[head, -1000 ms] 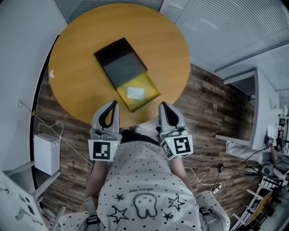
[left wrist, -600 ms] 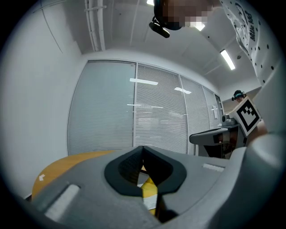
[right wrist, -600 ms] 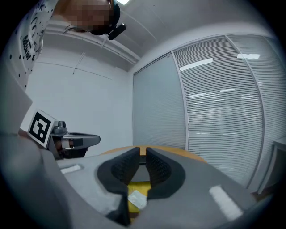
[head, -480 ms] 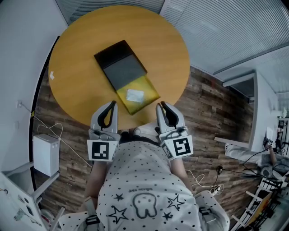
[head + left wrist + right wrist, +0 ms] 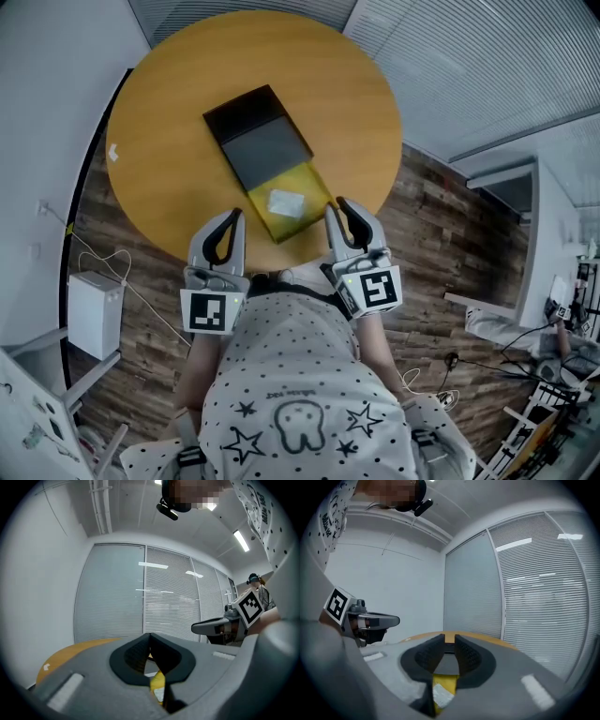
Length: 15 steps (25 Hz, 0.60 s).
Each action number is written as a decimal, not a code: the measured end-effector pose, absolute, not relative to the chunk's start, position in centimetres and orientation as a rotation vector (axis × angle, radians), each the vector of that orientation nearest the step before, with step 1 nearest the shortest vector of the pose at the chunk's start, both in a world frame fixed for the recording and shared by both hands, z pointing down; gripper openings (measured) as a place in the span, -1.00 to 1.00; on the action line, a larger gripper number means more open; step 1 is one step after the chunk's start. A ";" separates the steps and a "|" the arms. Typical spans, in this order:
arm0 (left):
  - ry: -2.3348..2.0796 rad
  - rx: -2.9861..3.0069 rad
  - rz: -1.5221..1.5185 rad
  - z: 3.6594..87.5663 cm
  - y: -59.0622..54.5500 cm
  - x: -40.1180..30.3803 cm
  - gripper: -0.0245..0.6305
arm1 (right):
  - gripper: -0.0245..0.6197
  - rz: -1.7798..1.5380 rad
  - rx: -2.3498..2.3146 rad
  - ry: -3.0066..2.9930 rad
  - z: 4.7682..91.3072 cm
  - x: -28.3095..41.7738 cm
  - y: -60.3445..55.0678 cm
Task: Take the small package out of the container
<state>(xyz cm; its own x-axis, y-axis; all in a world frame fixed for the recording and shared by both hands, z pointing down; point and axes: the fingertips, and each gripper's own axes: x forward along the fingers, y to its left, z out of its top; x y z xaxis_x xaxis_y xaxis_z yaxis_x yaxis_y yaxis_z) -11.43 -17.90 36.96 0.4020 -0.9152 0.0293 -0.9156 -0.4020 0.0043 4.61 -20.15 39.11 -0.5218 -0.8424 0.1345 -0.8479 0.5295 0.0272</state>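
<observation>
A flat black and grey box [image 5: 267,150] lies on the round wooden table [image 5: 169,112]. Its yellow drawer [image 5: 314,187] is slid out toward me. The small white package [image 5: 284,202] lies in the drawer. My left gripper [image 5: 230,225] hovers at the table's near edge, left of the drawer, jaws shut and empty. My right gripper [image 5: 336,214] sits just off the drawer's near right corner, jaws a narrow gap apart and empty. Between the jaws of my right gripper [image 5: 449,641] I see the drawer [image 5: 445,680] and package [image 5: 440,694]. My left gripper [image 5: 149,637] shows a sliver of the yellow drawer [image 5: 157,681].
A small white scrap [image 5: 113,152] lies at the table's left edge. On the wooden floor to the left stand a white box [image 5: 94,314] and loose cables [image 5: 103,267]. A white bench [image 5: 525,187] stands at the right.
The right gripper has edged forward, closer to the drawer's near right corner. The left gripper has hardly moved. The package lies where it was.
</observation>
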 end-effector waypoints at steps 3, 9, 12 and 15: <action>-1.728 2.594 0.039 37.0 -18.1 -11.9 -0.90 | -0.68 0.043 1.406 -2.613 40.2 4.2 -21.4; -1.775 2.563 0.044 36.9 -18.3 -13.0 -0.90 | -0.62 0.038 1.269 -2.557 43.4 2.4 -23.1; -1.783 2.555 0.045 36.9 -18.4 -13.2 -0.90 | -0.62 0.036 1.178 -2.535 45.1 1.2 -23.6; -1.783 2.556 0.047 36.9 -18.4 -13.2 -0.90 | -0.62 0.042 1.097 -2.515 46.9 0.2 -24.1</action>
<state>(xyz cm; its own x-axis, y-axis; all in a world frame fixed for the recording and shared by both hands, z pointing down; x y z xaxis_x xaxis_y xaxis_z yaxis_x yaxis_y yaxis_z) -13.18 -18.43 36.90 0.3452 -0.9377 0.0387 -0.9385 -0.3453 0.0033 0.21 -24.08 46.90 -0.6148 -0.6981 0.3669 -0.7099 0.6925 0.1283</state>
